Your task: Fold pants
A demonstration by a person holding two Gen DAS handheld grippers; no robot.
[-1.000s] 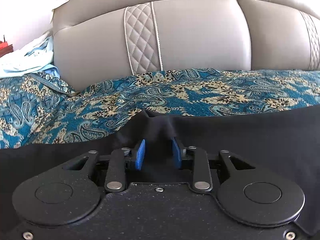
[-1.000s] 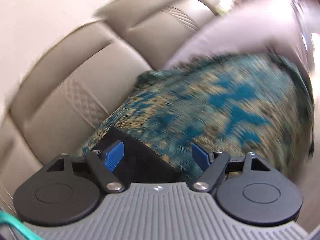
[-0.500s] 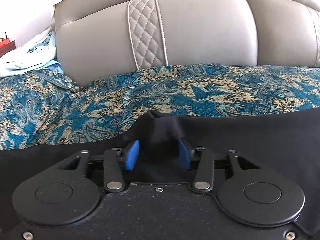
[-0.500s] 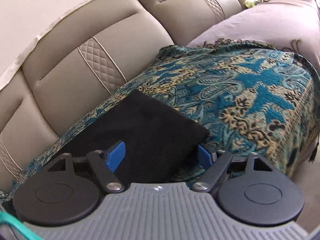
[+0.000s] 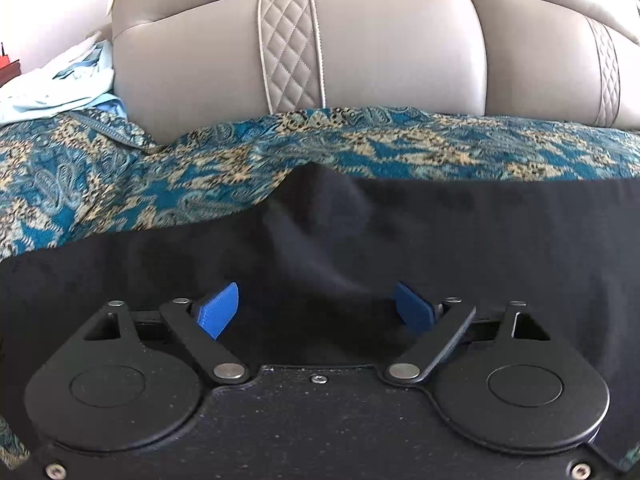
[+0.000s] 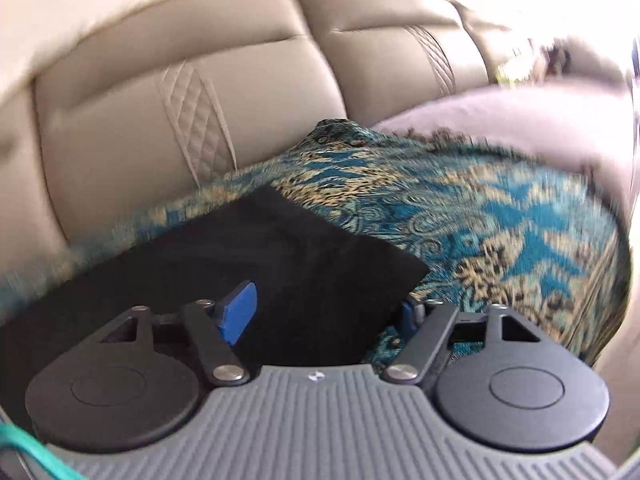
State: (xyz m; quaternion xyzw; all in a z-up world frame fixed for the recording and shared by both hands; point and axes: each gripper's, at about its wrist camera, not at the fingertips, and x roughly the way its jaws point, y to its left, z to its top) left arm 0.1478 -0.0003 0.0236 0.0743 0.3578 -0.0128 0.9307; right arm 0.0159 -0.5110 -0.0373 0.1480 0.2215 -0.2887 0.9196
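Both spread: left gripper [image 5: 316,312] and right gripper [image 6: 324,312] over black fabric pants [image 5: 440,240], paisley teal throw [image 5: 160,184] at 12 o'clock.

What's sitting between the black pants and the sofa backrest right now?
Only a strip of the teal paisley throw lies between the black pants and the sofa backrest; nothing else sits on it, as the left wrist view shows.

Left gripper [image 5: 316,308] black and speckled, right gripper [image 6: 320,312] ribbed grey; both carry blue pads.

A home living room: beige leather sofa [image 5: 380,52] with quilted panels, teal paisley throw [image 5: 120,184], rumpled laundry [image 5: 60,84]
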